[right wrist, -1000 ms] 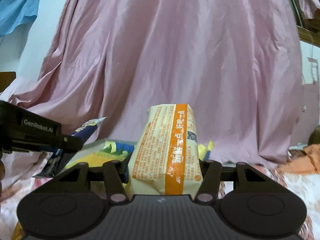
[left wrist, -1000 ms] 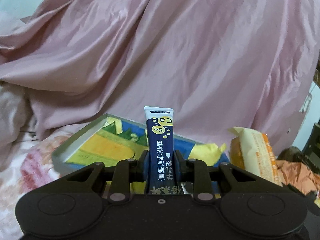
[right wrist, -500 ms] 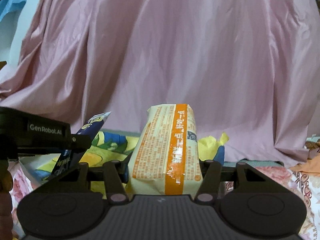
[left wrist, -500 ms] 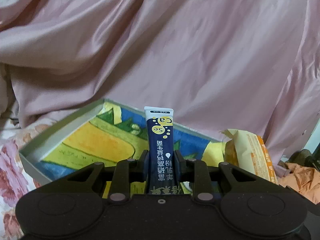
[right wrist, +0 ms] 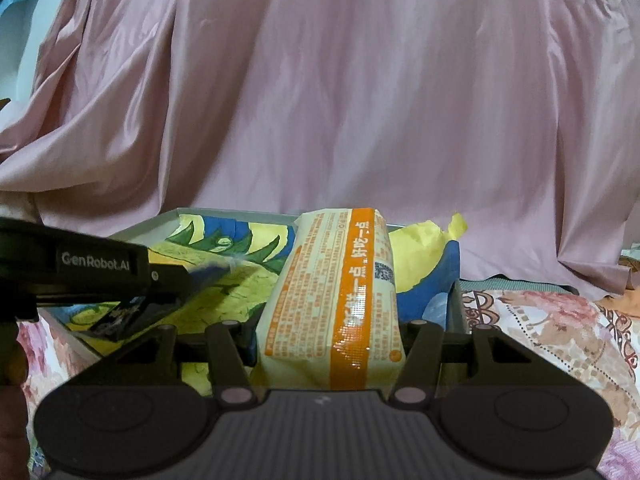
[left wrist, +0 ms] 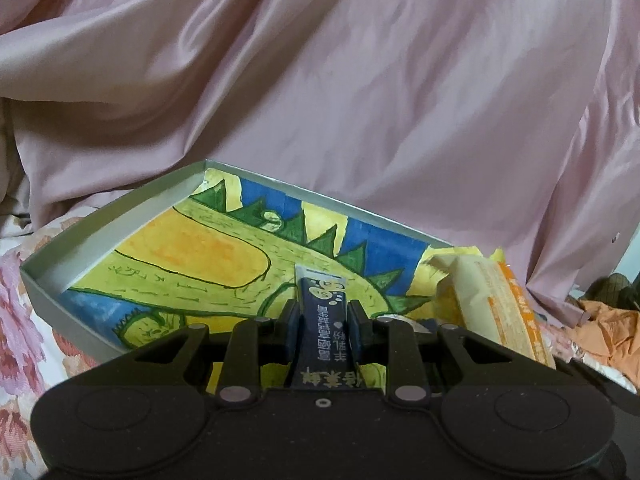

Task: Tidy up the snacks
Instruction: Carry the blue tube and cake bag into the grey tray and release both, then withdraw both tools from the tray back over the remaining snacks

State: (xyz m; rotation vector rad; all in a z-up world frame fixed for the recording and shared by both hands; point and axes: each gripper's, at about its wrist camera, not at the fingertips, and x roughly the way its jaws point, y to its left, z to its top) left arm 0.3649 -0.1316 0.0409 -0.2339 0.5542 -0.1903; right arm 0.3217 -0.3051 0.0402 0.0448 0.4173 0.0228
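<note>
**Two snacks held over the box**

Two packets are carried above the shallow box [left wrist: 108, 220], whose floor bears a painted dinosaur. A dark blue stick sachet [left wrist: 325, 312] is pinched at mid-length by the left gripper [left wrist: 325, 320], its fingers nearly closed on it, above the middle of the box. A cream and orange snack pack [right wrist: 340, 300] is clasped across its body by the right gripper [right wrist: 332, 340], fingers spread to its width, over the box's right end. Both are judged light, soft and crushable; the glossy film may slip, so a mid-body hold is advised. The box rests on a floral bedspread [right wrist: 540, 332], before a pink drape [right wrist: 360, 100].
</note>
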